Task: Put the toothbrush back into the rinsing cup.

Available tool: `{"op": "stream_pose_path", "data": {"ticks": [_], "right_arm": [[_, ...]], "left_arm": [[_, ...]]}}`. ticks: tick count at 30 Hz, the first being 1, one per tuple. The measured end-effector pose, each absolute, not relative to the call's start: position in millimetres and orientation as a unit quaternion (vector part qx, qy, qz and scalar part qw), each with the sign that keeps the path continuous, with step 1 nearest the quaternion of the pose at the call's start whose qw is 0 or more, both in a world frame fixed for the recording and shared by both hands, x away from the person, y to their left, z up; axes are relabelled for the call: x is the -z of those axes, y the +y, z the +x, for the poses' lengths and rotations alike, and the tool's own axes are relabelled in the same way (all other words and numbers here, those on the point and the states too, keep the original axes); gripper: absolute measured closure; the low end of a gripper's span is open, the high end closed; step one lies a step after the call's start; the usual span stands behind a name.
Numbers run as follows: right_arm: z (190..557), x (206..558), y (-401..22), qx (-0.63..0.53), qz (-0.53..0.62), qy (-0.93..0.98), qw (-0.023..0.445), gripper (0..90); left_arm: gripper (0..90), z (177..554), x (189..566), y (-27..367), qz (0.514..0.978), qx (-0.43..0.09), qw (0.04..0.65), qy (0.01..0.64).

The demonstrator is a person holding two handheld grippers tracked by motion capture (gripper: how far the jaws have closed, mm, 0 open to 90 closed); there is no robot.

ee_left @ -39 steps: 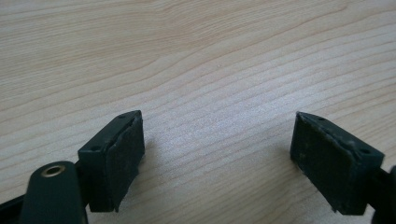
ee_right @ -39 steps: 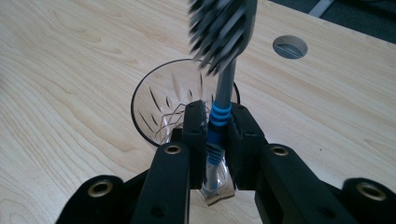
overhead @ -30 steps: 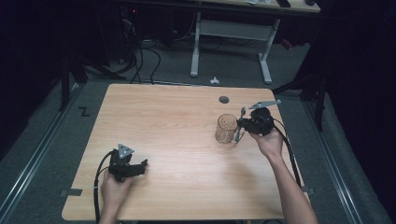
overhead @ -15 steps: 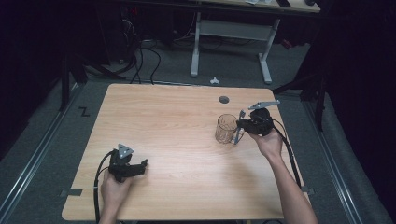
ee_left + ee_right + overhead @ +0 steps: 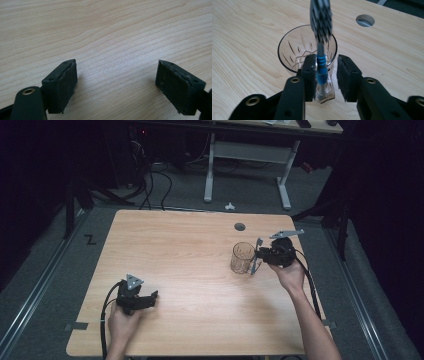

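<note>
Jaws of the right gripper (image 5: pixel 326 77) have just been opening: their black, rough-faced pads now stand slightly apart, with a toothbrush (image 5: pixel 321 53) between them, its handle lying against the left pad and clear of the right one. That toothbrush is slim and grey with ribbed blue bands on the handle, and its blurred bristled head rises above a clear cut-glass tumbler (image 5: pixel 298 53). The tumbler has a round rim, leaf-like cuts in its wall and a thick square foot, and it stands just beyond the jaws on the pale wood-grain worktop (image 5: pixel 190 245), near a round cable hole (image 5: pixel 240 226). In the high view the right gripper (image 5: pixel 256 255) sits just beside the tumbler (image 5: pixel 242 257). Well apart, at the near left, the left gripper (image 5: pixel 116 80) rests low over bare worktop with its jaws wide apart and nothing between them. No writing is legible.
</note>
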State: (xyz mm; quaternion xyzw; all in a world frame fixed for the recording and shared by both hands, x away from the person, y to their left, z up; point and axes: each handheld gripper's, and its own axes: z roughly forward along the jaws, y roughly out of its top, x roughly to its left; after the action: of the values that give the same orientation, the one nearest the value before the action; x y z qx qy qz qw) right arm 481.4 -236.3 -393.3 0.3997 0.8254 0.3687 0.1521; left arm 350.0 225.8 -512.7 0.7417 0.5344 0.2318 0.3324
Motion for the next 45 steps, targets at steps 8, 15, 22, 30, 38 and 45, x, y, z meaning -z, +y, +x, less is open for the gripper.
{"op": "stream_pose_path", "data": {"ticks": [8,15,22,30,38,45], "right_arm": [[475.6,390.1,-247.1,-0.385,0.409,0.812,0.159,60.2],[469.7,387.5,-253.4,-0.392,0.409,0.807,0.169,58.1],[464.0,385.6,-257.2,-0.395,0.406,0.805,0.175,58.3],[458.7,386.3,-264.2,-0.402,0.411,0.799,0.177,58.5],[453.5,388.5,-270.9,-0.41,0.414,0.793,0.175,59.1],[448.4,389.4,-276.5,-0.415,0.419,0.788,0.175,59.2]], "left_arm": [[18.2,350.0,512.7,225.8,0.742,-0.232,0.332,0.534],[18.2,350.0,512.7,225.8,0.742,-0.232,0.332,0.534],[18.2,349.9,512.7,225.8,0.742,-0.232,0.332,0.534],[18.2,349.9,512.7,225.8,0.742,-0.232,0.332,0.534],[18.2,350.0,512.7,225.8,0.742,-0.232,0.332,0.534],[18.2,350.0,512.7,225.8,0.742,-0.232,0.332,0.534]]}}
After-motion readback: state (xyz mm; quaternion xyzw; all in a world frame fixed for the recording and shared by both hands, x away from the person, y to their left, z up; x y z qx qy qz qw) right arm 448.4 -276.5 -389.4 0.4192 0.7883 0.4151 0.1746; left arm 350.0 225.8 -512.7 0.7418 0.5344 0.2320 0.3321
